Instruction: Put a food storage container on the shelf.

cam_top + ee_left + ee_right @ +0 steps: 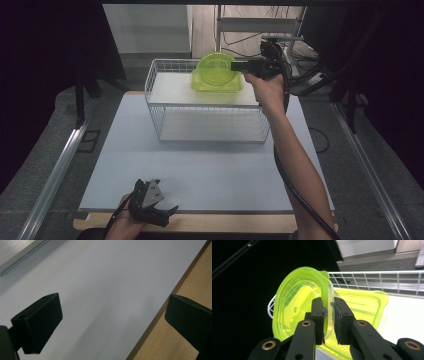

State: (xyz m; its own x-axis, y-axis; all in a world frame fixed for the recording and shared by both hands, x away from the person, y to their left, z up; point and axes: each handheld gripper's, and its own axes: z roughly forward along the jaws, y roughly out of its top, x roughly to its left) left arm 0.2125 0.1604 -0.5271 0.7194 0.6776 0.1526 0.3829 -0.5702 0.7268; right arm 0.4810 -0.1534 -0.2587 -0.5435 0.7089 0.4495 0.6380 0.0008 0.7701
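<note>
Dark curtains (pixel 45 75) flank white tabletop (pixel 200 170).

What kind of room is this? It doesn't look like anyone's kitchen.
Probably a lab or recording booth, not a home. A plain white table stands between metal rails and dark curtains, cables lie tangled behind it, and a person works with a hand-held right tool and left tool.

A white table top (pixel 210 170) is laid on a wooden board (pixel 215 222), whose edge is seen along the near side. Grey floor (pixel 45 145) is spread around the table, and metal rails (pixel 55 175) are run along both its sides. Dark curtains (pixel 45 45) are hung left and right of it. Behind the table, a pale wall (pixel 145 27) and tangled cables (pixel 310 65) (partly blurred) are lit brightly.
</note>
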